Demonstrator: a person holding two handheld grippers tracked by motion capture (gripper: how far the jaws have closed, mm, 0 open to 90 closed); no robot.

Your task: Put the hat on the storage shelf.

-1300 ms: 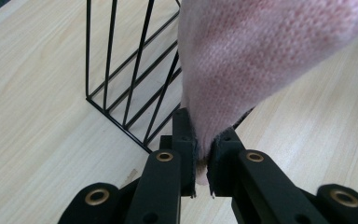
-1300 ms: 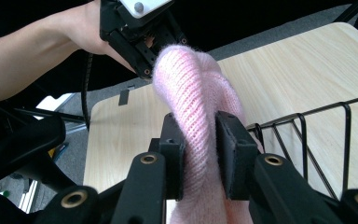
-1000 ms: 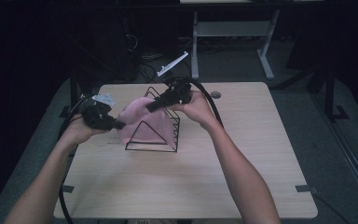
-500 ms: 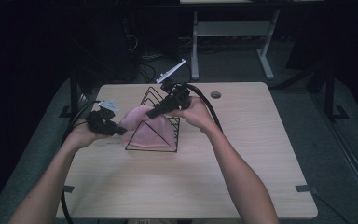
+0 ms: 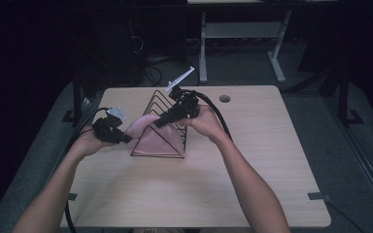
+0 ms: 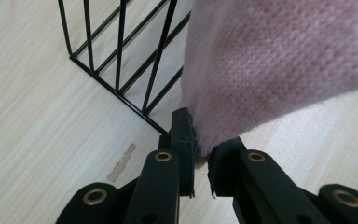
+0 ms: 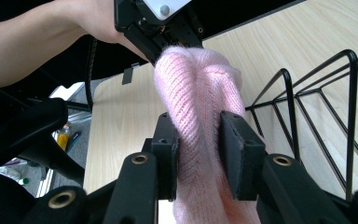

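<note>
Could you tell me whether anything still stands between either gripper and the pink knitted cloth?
Nothing visible does. The left gripper is shut on an edge of the pink knitted cloth beside the black wire rack, and the right gripper is shut on a thick fold of it.

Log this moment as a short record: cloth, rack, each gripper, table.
cloth: pink knitted cloth, draped at the rack, held at two places
rack: black wire rack, triangular frames, standing on the table
left gripper: shut on the cloth's edge
right gripper: shut on a bunched fold of the cloth
table: light wood table
</note>
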